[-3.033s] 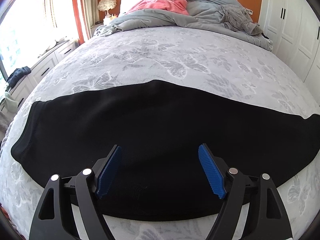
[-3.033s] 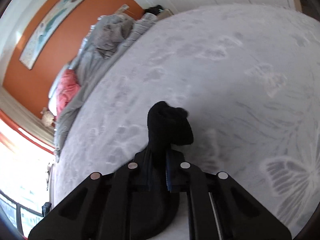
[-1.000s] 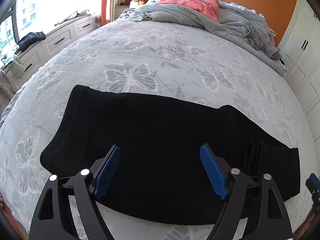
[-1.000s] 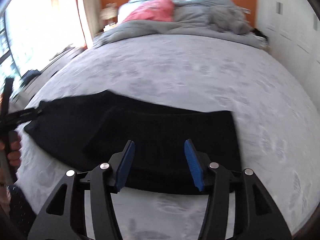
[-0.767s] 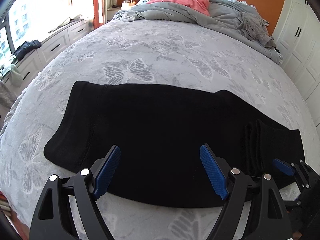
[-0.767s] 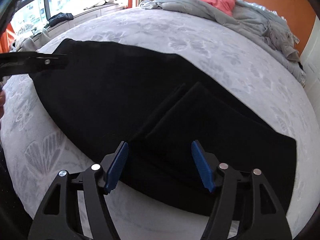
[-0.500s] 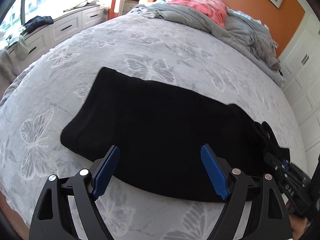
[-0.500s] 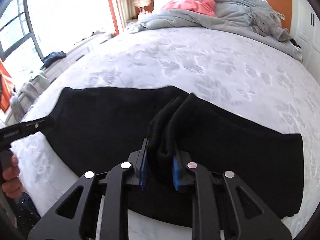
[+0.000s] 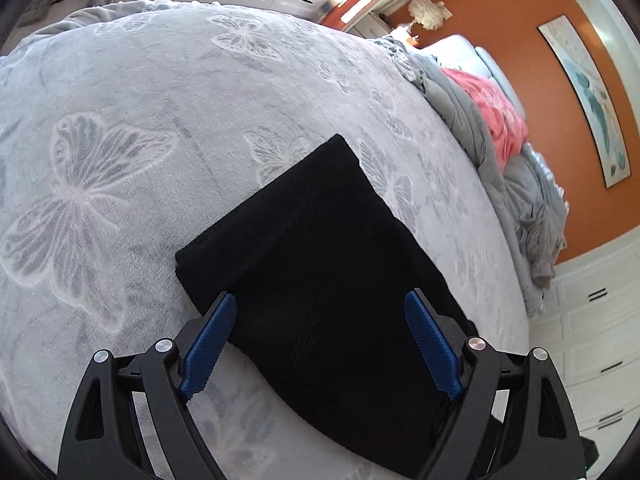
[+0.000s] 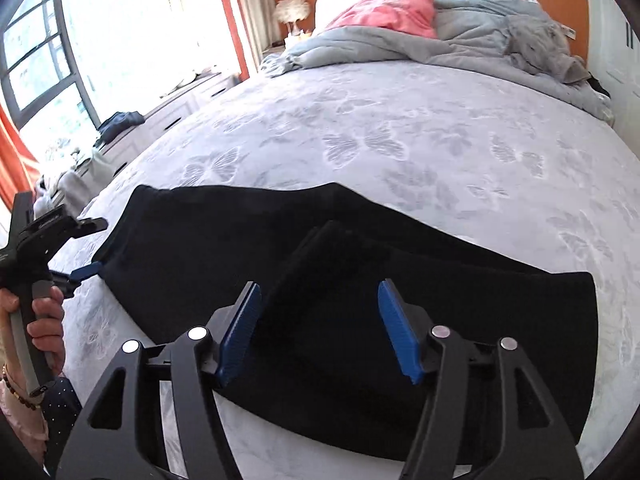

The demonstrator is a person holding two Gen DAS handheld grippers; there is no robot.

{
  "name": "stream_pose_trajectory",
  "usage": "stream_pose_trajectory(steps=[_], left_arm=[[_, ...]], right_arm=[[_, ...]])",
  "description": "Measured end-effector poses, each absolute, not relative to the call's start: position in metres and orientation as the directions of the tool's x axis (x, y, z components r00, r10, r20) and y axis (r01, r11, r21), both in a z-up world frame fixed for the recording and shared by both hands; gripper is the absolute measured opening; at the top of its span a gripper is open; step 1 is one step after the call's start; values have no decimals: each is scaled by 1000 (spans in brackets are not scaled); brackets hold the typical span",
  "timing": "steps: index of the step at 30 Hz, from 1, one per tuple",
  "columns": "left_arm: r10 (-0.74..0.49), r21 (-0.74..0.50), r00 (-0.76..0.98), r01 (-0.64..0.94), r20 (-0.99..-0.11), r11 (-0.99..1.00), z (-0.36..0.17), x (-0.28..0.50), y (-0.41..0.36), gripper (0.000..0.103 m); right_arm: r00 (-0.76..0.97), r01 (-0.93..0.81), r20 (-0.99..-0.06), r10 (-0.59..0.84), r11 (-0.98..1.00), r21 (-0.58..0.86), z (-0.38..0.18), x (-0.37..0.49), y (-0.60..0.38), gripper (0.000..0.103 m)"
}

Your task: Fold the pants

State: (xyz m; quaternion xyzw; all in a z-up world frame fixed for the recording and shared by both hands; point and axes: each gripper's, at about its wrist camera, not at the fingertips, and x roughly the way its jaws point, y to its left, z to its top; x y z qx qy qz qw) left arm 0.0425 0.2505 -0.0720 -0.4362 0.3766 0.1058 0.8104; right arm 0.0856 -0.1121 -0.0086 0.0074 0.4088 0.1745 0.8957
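The black knit pants [image 10: 360,280] were laid flat near the bed's [image 10: 440,140] front edge. The right gripper [image 10: 318,332], its jaws just opened, and left gripper [image 9: 320,348] were left empty. The loose folded-over end could be dragged askew by careless regrasping.

A wide bed [image 10: 440,128] fills the room, covered by a pale grey bedspread [image 9: 120,128] patterned with butterflies. Toward the headboard lie a rumpled grey duvet [image 10: 360,46] and a pink blanket [image 10: 384,10]. The wall [image 9: 500,20] behind is orange, bearing a framed picture [image 9: 592,100]. Bright daylight pours through a large window [image 10: 60,48] with orange curtains; beneath it runs a low white cabinet [image 10: 176,108], and what seems a feathery lamp [image 10: 294,8] stands bedside. White wardrobe doors [image 9: 592,340] line the opposite side.
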Motion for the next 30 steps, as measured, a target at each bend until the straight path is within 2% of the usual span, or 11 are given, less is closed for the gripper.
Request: stream_pose_trajectory(steps=[5, 10, 13, 14, 15, 16, 18, 21, 26, 29, 30], left_arm=[[-71, -618, 721, -535, -689, 576, -61, 22, 261, 83], [-160, -503, 545, -571, -823, 649, -95, 52, 254, 83], [-90, -425, 546, -528, -833, 735, -88, 64, 235, 81], [-110, -434, 553, -500, -826, 749, -88, 69, 230, 76], [-116, -435, 553, -490, -825, 755, -89, 72, 228, 56], [-99, -418, 549, -494, -830, 762, -89, 75, 227, 24], [-131, -455, 570, -474, -811, 754, -85, 79, 230, 16], [-113, -452, 635, -402, -764, 796, -50, 77, 217, 14], [-221, -415, 706, -113, -673, 903, 37, 74, 122, 16], [-268, -344, 651, 12, -710, 939, 30, 84, 49, 26], [-282, -325, 611, 43, -740, 945, 16, 89, 26, 33]], right_arm=[[584, -199, -761, 282, 959, 203, -37, 103, -145, 59], [586, -201, -763, 272, 961, 189, -37, 111, -141, 59], [581, -203, -766, 275, 960, 191, -38, 110, -133, 65], [578, -199, -770, 269, 962, 187, -39, 109, -132, 69], [575, -195, -776, 260, 964, 179, -40, 109, -132, 70], [575, -183, -782, 241, 969, 164, -40, 108, -133, 70], [575, -161, -792, 206, 977, 138, -40, 107, -136, 71], [590, -118, -789, 173, 985, 127, -33, 105, -149, 74], [648, -30, -744, 163, 982, 188, -12, 100, -187, 78], [635, 5, -760, 138, 983, 183, -11, 103, -202, 82], [631, 25, -766, 122, 984, 178, -13, 105, -207, 84]])
